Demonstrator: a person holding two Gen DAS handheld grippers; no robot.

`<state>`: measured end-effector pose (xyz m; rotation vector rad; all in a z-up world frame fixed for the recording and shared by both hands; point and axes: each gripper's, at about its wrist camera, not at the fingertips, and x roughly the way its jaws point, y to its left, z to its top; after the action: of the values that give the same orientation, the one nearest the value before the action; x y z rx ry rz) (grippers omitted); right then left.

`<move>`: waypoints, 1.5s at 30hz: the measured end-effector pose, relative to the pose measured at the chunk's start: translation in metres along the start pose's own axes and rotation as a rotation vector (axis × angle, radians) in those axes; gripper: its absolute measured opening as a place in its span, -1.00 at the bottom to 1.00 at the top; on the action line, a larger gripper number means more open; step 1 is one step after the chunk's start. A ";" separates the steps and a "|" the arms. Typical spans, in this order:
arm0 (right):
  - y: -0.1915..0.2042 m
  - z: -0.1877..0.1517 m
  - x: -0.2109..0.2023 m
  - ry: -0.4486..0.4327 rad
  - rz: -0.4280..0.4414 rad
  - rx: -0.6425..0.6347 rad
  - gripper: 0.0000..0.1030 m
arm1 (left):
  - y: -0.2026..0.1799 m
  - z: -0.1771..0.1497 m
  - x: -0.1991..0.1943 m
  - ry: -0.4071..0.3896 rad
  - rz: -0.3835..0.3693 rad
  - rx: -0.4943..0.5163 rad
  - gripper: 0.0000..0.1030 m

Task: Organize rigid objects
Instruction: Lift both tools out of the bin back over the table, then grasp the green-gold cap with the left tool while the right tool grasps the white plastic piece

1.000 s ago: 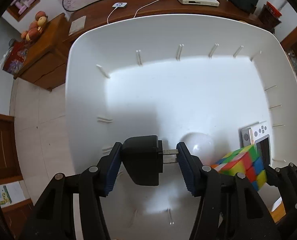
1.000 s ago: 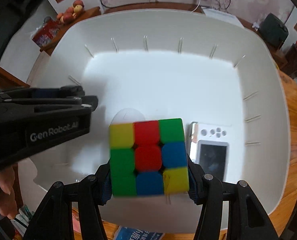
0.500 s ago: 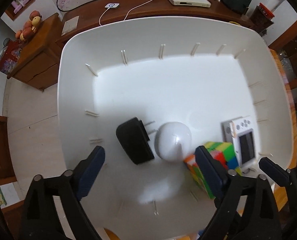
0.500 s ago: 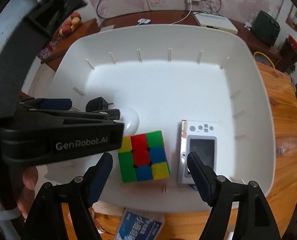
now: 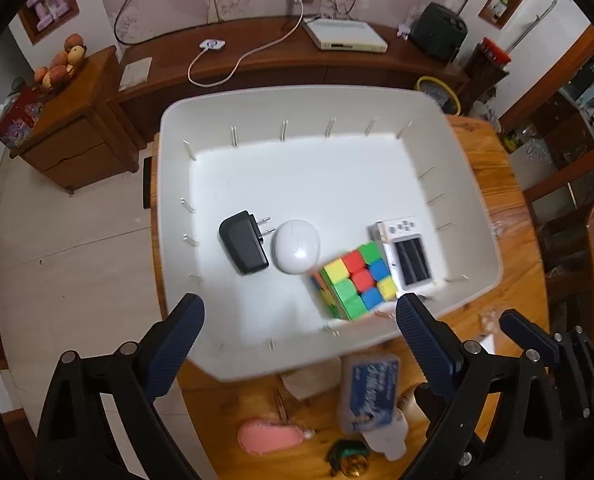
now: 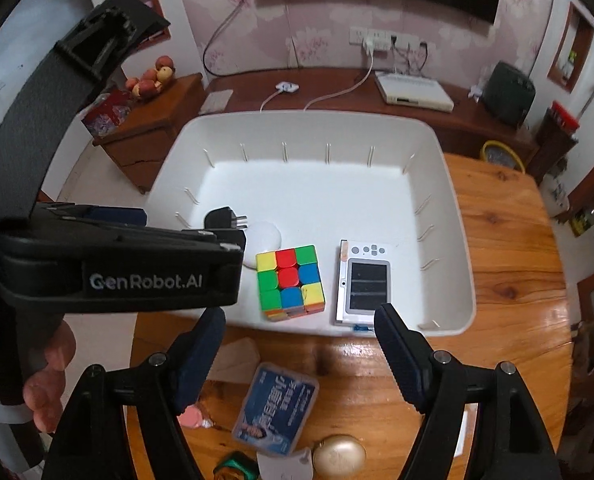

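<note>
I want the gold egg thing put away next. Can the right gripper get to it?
Probably yes. The right gripper is open and empty, and the gold egg-shaped thing lies uncovered on the table just below it; only the blue card pack sits close beside it.

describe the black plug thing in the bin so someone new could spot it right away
Find the big white plastic bin on the round wooden table. Four things lie in a row along its near side; the black plastic plug adapter is the leftmost, beside the white egg-shaped mouse. It is the only black item in the bin, with two metal prongs pointing toward that mouse.
</note>
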<state>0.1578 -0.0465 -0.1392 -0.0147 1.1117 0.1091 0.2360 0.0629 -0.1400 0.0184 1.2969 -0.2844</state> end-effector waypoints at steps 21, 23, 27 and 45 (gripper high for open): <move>-0.045 -0.075 -0.134 -0.222 0.040 -0.061 0.51 | -0.036 -0.118 -0.106 -0.165 0.089 -0.044 0.91; -0.051 -0.087 -0.133 -0.214 0.044 -0.070 0.51 | -0.045 -0.134 -0.104 -0.170 0.116 -0.019 0.91; -0.061 -0.108 -0.120 -0.173 0.053 -0.071 0.51 | -0.058 -0.160 -0.093 -0.166 0.172 0.037 0.91; -0.062 -0.196 -0.042 0.041 0.073 -0.102 0.51 | -0.062 -0.225 0.051 0.073 0.201 0.112 0.90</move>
<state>-0.0295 -0.1250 -0.1910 -0.0681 1.1466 0.2322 0.0224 0.0315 -0.2415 0.2553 1.3384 -0.1848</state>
